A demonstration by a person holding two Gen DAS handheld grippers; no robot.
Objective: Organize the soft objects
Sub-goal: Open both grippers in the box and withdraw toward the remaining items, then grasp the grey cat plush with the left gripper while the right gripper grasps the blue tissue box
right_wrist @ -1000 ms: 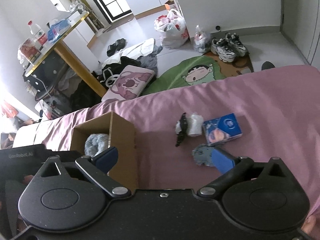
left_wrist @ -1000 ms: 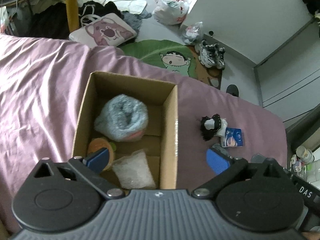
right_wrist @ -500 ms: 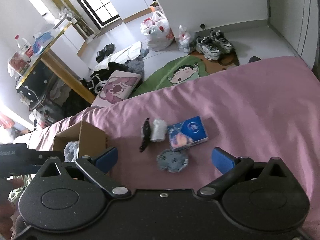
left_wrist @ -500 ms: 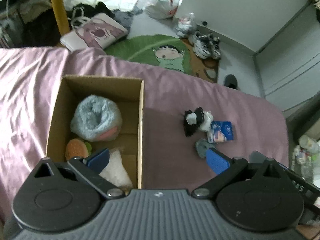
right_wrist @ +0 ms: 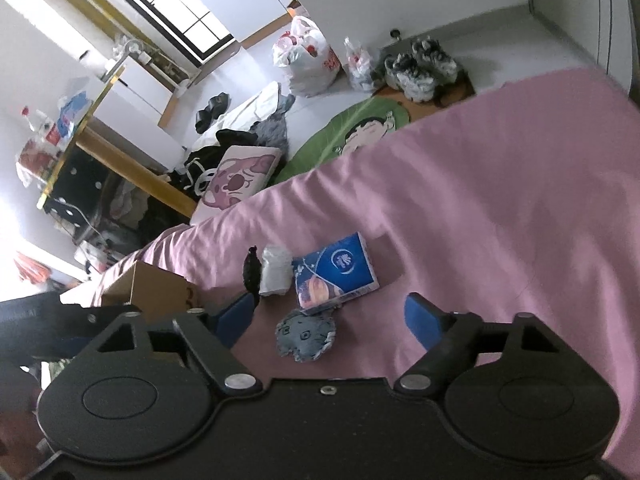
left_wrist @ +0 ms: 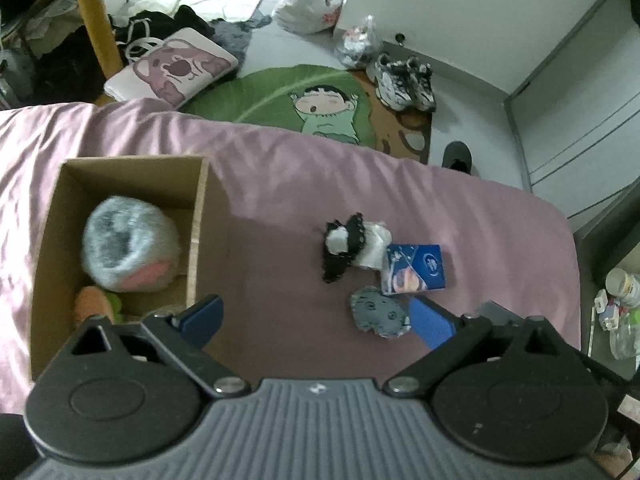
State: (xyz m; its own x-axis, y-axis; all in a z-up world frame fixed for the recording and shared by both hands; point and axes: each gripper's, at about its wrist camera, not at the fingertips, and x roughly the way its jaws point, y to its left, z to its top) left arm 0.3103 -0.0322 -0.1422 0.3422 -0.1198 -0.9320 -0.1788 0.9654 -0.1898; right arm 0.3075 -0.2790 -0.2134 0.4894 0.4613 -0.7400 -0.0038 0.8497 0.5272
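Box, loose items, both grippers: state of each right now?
cardboard box: open, upright, partly filled
grey fluffy plush: in box
grey round plush: loose on bed
black-and-white plush: loose on bed
blue tissue pack: flat on bed
left gripper: open, empty
right gripper: open, empty

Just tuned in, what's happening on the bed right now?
A person with two handheld grippers is sorting soft things into a cardboard box on the pink bedsheet. The box holds a fluffy blue plush and an orange toy. Outside it lie a black-and-white plush, a blue tissue pack and a grey plush. The left gripper and right gripper are open and empty, the right over the grey plush.
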